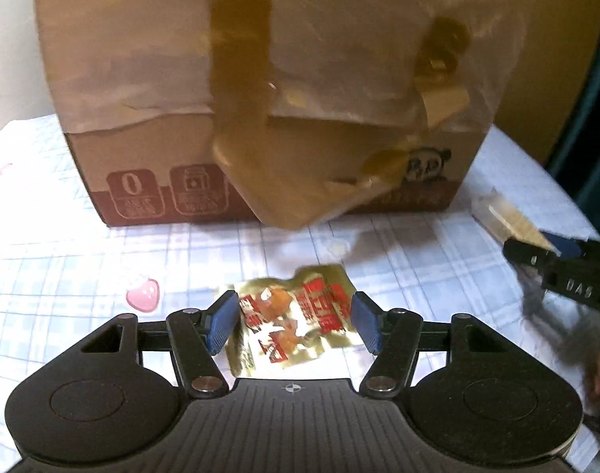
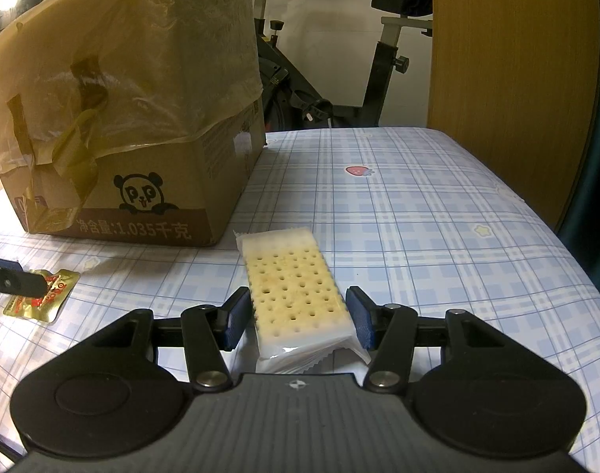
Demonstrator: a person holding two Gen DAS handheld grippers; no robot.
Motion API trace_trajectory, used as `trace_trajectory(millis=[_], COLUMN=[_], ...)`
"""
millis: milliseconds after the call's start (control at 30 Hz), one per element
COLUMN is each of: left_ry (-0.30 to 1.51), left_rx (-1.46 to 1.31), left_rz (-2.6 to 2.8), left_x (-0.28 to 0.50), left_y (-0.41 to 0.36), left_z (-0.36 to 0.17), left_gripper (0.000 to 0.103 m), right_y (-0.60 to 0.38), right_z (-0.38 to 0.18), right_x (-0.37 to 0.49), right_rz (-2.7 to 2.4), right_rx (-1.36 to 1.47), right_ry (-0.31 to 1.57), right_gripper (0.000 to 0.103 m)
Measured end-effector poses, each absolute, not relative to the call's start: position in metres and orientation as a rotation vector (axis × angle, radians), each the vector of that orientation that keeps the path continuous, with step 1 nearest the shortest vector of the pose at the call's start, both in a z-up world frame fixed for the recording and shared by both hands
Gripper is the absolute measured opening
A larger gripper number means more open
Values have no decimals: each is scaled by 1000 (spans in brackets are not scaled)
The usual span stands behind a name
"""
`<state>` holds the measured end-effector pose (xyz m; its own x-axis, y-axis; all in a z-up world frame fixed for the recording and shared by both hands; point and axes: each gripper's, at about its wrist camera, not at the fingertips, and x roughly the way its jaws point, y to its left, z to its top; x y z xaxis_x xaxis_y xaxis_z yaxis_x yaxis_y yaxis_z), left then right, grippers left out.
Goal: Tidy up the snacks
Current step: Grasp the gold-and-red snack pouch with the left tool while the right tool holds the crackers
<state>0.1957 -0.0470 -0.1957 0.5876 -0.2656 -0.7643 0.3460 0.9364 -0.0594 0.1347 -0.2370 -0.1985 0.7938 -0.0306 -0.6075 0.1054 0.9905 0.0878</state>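
A gold snack packet (image 1: 296, 315) with red print lies flat on the plaid tablecloth (image 1: 83, 260), low in the centre of the left wrist view and blurred. The left gripper (image 1: 294, 321) hangs over it with its blue pads (image 1: 221, 321) standing on either side of the packet; the jaws are spread wider than the packet and do not press on it. In the right wrist view the same packet (image 2: 43, 295) shows at the lower left edge, partly covered by a dark finger of that gripper.

A wrapped cracker bar (image 2: 296, 295), pale with rows of small holes inside a clear wrapper, lies lengthwise in the lower centre of the right wrist view. The right gripper (image 2: 298, 315) has it between its pads (image 2: 236, 319), half open. The pads sit close against the wrapper's sides, but whether they actually clamp it cannot be told. In the left wrist view this gripper (image 1: 552, 252) enters from the right edge with the bar's end (image 1: 505, 216) ahead of it.

Behind both snacks stands a cardboard box (image 2: 142, 181) with a panda print, its top draped in plastic film and strips of brown tape. An exercise bike (image 2: 339, 90) stands beyond the table's far edge, and a wooden panel (image 2: 513, 79) rises at the upper right.
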Motion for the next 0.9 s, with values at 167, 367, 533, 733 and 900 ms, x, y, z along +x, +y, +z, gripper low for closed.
trace_trajectory(millis=[167,367,533,733,900], left_ry=[843,838,824,802,791], left_rx=[124,125,129,115,111], left_rz=[-273,-250,-258,-264,-307], left_x=[187,185,185,180,174], left_y=[-59,-60,-59,-52,-50], left_z=[-201,-205,-207,-207,-204], left_gripper=[72,79,79,68,39], right_y=[-238,-238,-237,-238,-237], right_z=[-198,-199,-199,-199,-199], right_x=[134,135,135,135,135], right_rz=[-71,-72,-72,-72,-72], right_rx=[125,126,125,125,124], right_ry=[648,648,648,648,648], right_gripper=[56,56,56,56,56])
